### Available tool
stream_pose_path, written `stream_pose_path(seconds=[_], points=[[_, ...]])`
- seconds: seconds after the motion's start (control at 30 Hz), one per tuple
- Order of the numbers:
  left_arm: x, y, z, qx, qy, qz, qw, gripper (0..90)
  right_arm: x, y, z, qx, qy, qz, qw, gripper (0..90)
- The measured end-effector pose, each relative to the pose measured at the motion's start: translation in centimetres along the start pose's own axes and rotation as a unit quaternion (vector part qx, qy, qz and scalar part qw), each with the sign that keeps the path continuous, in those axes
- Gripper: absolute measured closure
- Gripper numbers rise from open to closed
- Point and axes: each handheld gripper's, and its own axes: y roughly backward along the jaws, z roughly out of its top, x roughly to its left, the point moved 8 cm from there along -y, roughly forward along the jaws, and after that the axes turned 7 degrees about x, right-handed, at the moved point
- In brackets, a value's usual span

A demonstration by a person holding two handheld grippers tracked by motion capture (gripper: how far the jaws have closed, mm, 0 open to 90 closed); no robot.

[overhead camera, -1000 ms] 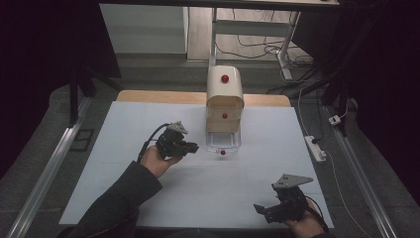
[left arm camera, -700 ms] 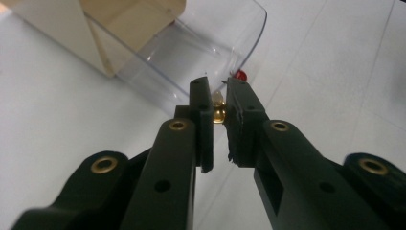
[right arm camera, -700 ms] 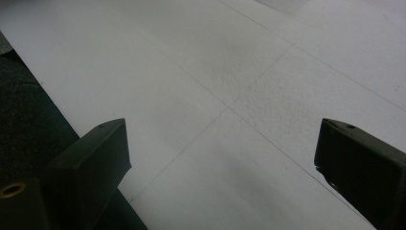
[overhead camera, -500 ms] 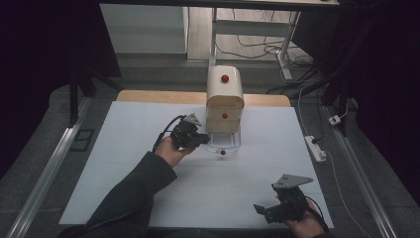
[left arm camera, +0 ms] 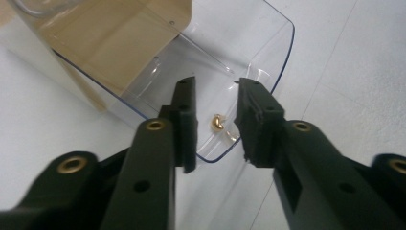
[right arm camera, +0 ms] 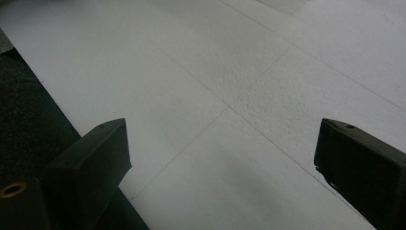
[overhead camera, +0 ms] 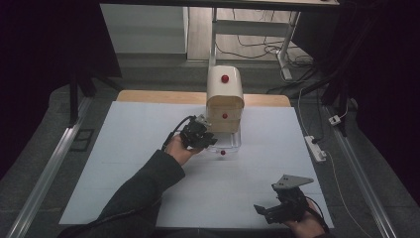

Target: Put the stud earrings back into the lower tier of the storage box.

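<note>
Overhead, the left gripper (overhead camera: pixel 207 139) sat at the clear drawer (overhead camera: pixel 230 144) pulled out of the small cream cabinet (overhead camera: pixel 225 99). Its own camera showed jaws that had just been opening, parted with nothing clamped, a brass screw end (left arm camera: pixel 217 122) between them. The right gripper (overhead camera: pixel 270 212) rested wide apart over the white sheet (right arm camera: pixel 249 76).

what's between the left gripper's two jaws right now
In the left gripper view, the front rim of the clear pulled-out drawer sits in the gap of the left gripper, with its small brass fitting. The jaws have just been opening and grip nothing.
</note>
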Motion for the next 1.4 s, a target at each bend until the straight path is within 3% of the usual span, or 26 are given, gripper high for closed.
stream_pose_path(seconds=[0.27, 0.4, 0.8, 0.97, 1.4], points=[[-0.1, 1.6, -0.6, 0.001, 0.003, -0.017, 0.9999, 36.0, 0.0, 0.0, 0.0, 0.000, 0.000, -0.001, 1.0000, 5.0], [-0.2, 2.4, -1.3, -0.001, 0.008, -0.031, 0.9995, 25.6, 0.0, 0.0, 0.0, 0.001, -0.001, -0.001, 1.0000, 5.0], [-0.4, 4.3, -3.5, -0.022, 0.013, -0.045, 0.9987, 4.6, 0.0, 0.0, 0.0, 0.000, -0.005, -0.001, 1.0000, 5.0], [-0.4, 4.9, -4.5, -0.031, 0.013, -0.046, 0.9984, 1.5, -0.1, 0.0, 0.0, 0.002, -0.004, -0.002, 1.0000, 5.0], [-0.9, 5.9, -6.3, -0.047, 0.032, -0.098, 0.9935, 0.3, 0.0, 0.0, 0.0, 0.001, -0.003, -0.003, 1.0000, 5.0]])
